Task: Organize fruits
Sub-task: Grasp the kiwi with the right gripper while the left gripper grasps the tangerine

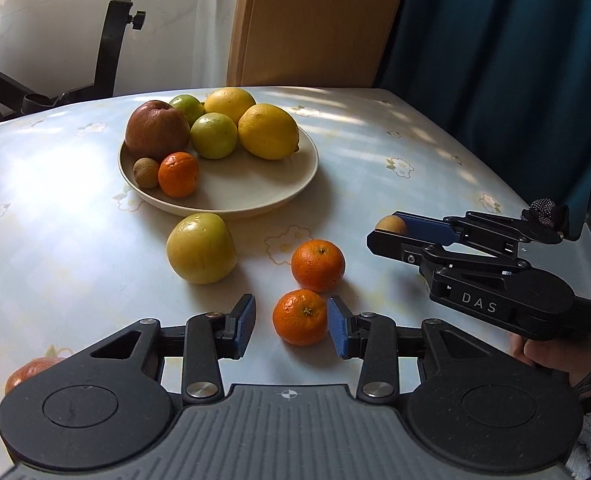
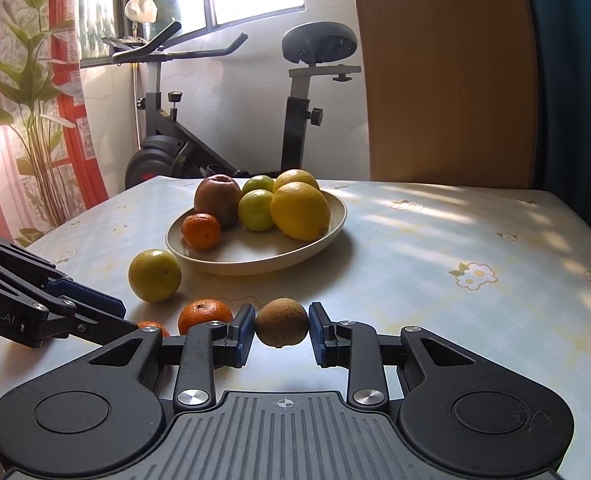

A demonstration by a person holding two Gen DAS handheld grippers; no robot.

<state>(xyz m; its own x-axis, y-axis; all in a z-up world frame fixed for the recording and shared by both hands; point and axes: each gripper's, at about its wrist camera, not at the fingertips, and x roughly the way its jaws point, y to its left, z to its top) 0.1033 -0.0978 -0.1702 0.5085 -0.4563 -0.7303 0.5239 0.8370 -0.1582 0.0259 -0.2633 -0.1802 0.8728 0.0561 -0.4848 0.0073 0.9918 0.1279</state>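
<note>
A beige plate (image 1: 255, 196) holds a red apple (image 1: 156, 130), two lemons, two green fruits, a tangerine and a small brown fruit. On the table lie a green fruit (image 1: 201, 248) and two tangerines (image 1: 318, 265). My left gripper (image 1: 291, 326) is open around the nearer tangerine (image 1: 300, 317), its right pad close to the fruit. My right gripper (image 2: 281, 326) is shut on a small brown fruit (image 2: 282, 322); it also shows in the left wrist view (image 1: 391, 230). The plate (image 2: 215, 262) lies ahead of it.
Another orange-red fruit (image 1: 29, 372) lies at the table's near left, partly hidden by the left gripper. An exercise bike (image 2: 231, 120) stands behind the table. A wooden panel (image 2: 447, 72) and a blue curtain (image 1: 495, 40) are at the far right.
</note>
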